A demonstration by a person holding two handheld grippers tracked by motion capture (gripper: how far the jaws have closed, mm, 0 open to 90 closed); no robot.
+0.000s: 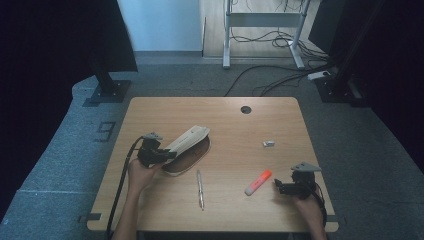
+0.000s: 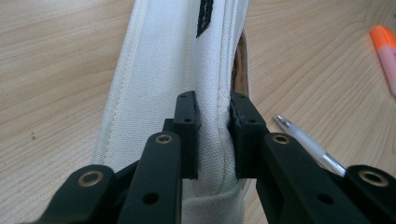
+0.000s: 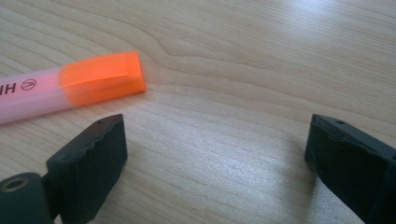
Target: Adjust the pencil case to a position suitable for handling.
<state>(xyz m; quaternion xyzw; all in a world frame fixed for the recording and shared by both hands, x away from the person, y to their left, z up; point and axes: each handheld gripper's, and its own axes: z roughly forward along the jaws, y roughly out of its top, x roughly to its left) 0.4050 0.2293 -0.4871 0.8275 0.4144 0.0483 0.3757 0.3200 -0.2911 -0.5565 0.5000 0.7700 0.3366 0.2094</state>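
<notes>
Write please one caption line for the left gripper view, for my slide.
Left gripper shut on the edge of a white fabric pencil case on a wooden table, a pen beside it.

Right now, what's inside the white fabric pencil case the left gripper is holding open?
The white fabric pencil case, its flap pinched by the left gripper, shows a brown lining with nothing seen lying on it. The raised flap hides the rest of the interior.

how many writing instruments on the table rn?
2. A clear ballpoint pen lies at centre front, just below the open pencil case. An orange-capped highlighter lies right of it, near the right tool. More may be hidden inside the case.
</notes>
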